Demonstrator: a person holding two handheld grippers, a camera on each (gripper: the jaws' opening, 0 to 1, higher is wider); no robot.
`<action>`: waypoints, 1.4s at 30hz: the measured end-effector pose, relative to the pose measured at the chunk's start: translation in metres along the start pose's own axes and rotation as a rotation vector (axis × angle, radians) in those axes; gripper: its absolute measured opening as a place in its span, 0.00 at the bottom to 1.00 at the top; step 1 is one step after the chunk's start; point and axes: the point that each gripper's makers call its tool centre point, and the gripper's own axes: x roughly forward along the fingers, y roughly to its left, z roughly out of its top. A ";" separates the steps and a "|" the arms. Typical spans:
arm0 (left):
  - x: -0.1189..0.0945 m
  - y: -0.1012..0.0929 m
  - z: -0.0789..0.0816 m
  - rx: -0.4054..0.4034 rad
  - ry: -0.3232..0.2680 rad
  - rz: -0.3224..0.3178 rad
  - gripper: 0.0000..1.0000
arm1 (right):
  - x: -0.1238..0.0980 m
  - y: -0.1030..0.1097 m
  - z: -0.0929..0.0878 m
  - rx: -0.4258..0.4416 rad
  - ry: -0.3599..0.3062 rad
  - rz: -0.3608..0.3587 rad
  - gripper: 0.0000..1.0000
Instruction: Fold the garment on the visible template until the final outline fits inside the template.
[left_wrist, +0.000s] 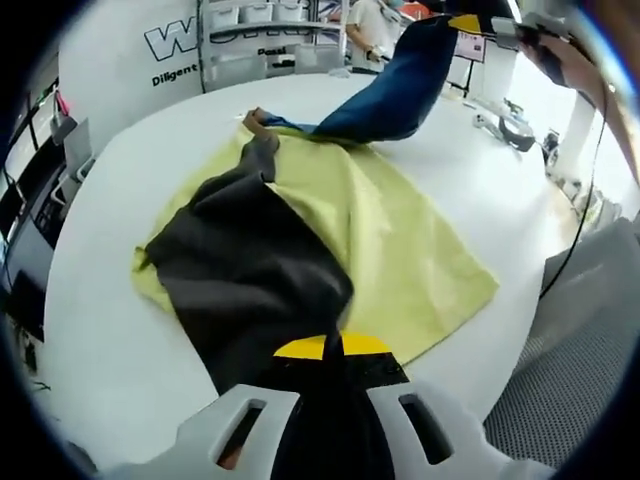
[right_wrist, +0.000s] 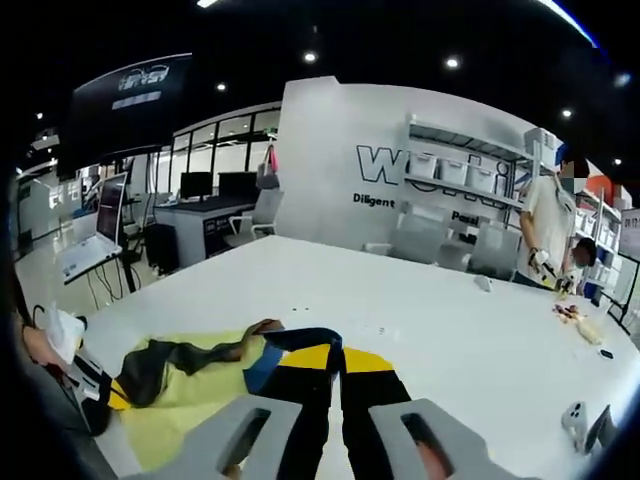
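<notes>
Left gripper view: left gripper (left_wrist: 330, 385) sits low, jaws closed on the dark end of the garment (left_wrist: 250, 270), cloth bunched between the yellow-tipped pads right at the tips. Ahead of it the dark panel lies across the template (left_wrist: 400, 250), a yellow-green sheet on the white table (left_wrist: 100, 330). Further ahead and to its right the blue part rises off the table, pulled up toward the right gripper (left_wrist: 480, 22) at the far top.

Right gripper view: right gripper (right_wrist: 335, 365) also clamped, blue cloth with a yellow-black bit running straight into the pinch. Beyond its jaws and to the left, the dark panel and the template lie flat.

Risks, my read:
- Garment is stretched between two grips. Uneven pull likely drags the template along, or pops the cloth out of one pinch.
- Dark end is near the template's edge closest to the left gripper; part already hangs past it. A sloppy fold leaves the outline outside.
- Lifted blue span may twist when laid down, giving a bunched fold.

Garment look: dark grey/black body, blue upper part, small brown patch at the far end, wrinkled, not yet folded to fit.
</notes>
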 end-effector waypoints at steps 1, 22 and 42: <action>-0.001 0.000 -0.001 0.000 0.004 -0.002 0.02 | 0.000 -0.002 0.001 -0.002 -0.001 -0.003 0.00; -0.014 -0.003 -0.018 -0.021 0.032 0.003 0.02 | 0.000 -0.049 0.001 -0.017 -0.008 -0.118 0.00; -0.014 -0.003 -0.019 -0.047 0.043 0.009 0.02 | -0.032 -0.111 -0.132 0.122 0.198 -0.331 0.00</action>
